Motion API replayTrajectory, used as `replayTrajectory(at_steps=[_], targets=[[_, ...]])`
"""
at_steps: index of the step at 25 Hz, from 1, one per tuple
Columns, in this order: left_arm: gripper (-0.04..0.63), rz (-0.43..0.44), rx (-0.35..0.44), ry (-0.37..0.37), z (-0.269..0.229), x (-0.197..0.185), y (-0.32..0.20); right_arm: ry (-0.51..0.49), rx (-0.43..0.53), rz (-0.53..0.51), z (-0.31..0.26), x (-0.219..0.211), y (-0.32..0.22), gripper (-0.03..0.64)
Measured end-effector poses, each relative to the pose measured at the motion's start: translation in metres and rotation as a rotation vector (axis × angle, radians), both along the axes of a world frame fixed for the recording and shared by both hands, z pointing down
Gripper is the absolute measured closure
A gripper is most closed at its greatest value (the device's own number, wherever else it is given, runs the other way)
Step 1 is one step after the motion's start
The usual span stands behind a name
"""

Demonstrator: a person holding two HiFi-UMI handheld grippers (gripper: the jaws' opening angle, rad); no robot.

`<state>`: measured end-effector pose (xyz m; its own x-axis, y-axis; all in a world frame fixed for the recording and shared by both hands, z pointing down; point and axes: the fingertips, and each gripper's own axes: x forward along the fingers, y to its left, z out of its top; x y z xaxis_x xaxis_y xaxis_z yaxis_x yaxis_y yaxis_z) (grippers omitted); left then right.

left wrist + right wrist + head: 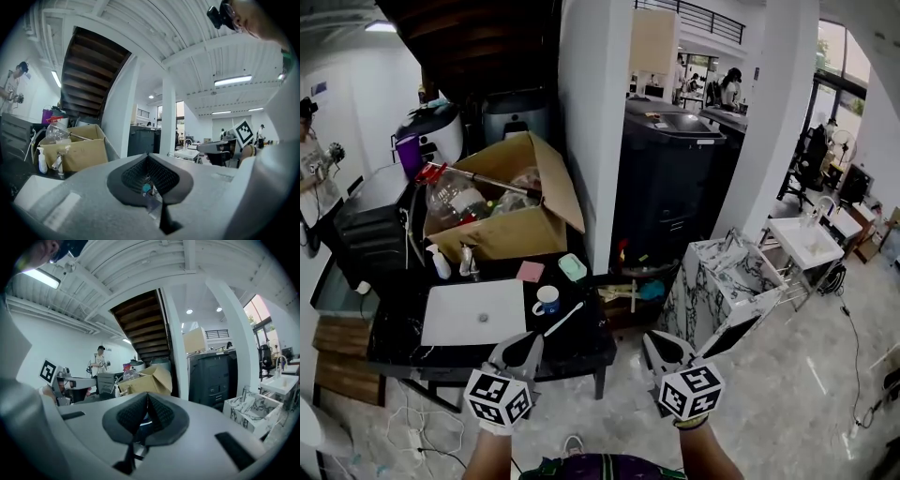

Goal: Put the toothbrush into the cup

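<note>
A white toothbrush (564,319) lies flat on the black table (581,347), just right of a blue and white cup (547,300) that stands upright. Both grippers hang low in the head view, near the table's front edge and short of these things. My left gripper (521,351) is shut with nothing in it, in front of and a little left of the cup. My right gripper (667,353) is shut and empty too, off the table's right end. In the left gripper view (148,155) and the right gripper view (147,394) the jaws meet at a point.
A white mat (473,312) lies left of the cup. Behind it are a pink pad (531,272), a green case (573,267), small bottles (440,262) and an open cardboard box (502,225). A white pillar (595,122) and a marble-patterned bin (722,281) stand to the right.
</note>
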<state>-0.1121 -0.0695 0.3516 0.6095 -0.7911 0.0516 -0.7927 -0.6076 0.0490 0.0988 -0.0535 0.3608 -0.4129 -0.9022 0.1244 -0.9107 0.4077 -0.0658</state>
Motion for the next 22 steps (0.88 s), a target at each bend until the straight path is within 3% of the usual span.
replayTrajectory(at_steps=[7,16,22], targets=[[0.578,0.036,-0.016,0.024,0.005,-0.019,-0.055,0.009,-0.011,0.004,0.002,-0.023,-0.052,0.612],[0.578,0.136,0.012,0.024,0.012,-0.012,-0.107,0.006,-0.043,0.047,0.017,-0.029,-0.097,0.612],[0.578,0.136,-0.006,0.003,0.023,-0.009,-0.131,-0.003,-0.052,0.069,0.024,-0.027,-0.111,0.612]])
